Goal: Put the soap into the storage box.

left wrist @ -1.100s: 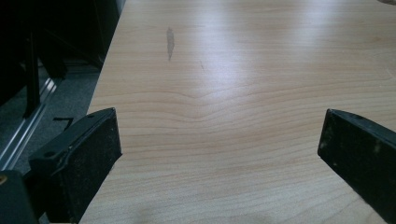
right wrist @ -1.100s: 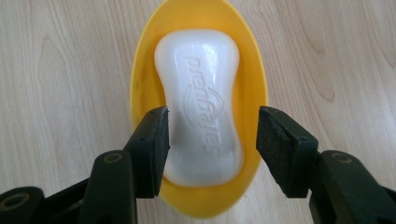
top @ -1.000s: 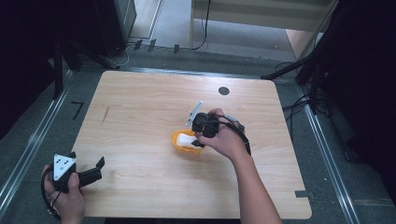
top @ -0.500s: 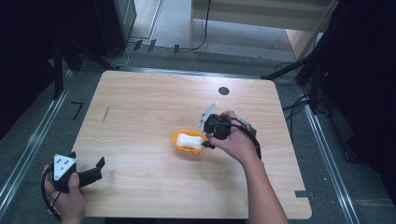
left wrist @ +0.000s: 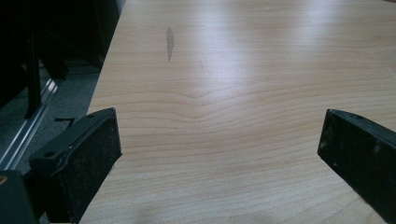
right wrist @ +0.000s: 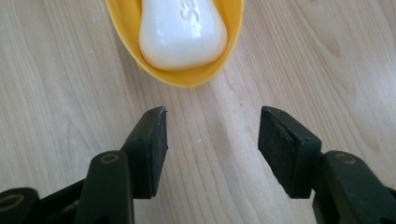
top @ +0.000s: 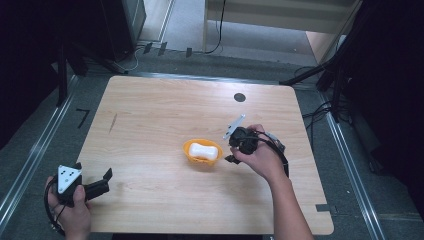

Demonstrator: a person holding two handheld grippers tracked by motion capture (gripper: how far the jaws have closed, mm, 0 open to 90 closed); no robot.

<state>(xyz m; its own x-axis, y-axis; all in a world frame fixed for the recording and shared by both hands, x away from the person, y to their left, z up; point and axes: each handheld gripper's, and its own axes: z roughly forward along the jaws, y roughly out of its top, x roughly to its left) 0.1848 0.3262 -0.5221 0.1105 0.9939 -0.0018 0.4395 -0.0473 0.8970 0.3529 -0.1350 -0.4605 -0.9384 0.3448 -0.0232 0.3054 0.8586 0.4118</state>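
a white oval bar of soap (top: 202, 150) lies in a shallow yellow plastic dish (top: 190, 156) near the middle of the pale wooden surface (top: 150, 115). the right gripper (right wrist: 212, 140) sits just beside the dish, apart from it; its jaws have just been opening and stand parted with only bare wood between them. the left gripper (top: 102, 181) rests at the near left corner, well apart, jaws spread wide and holding nothing.

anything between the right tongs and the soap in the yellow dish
Nothing visible. The right tongs stand open with bare table between them and the yellow dish. The soap lies inside the dish, so only its low rim fronts it.
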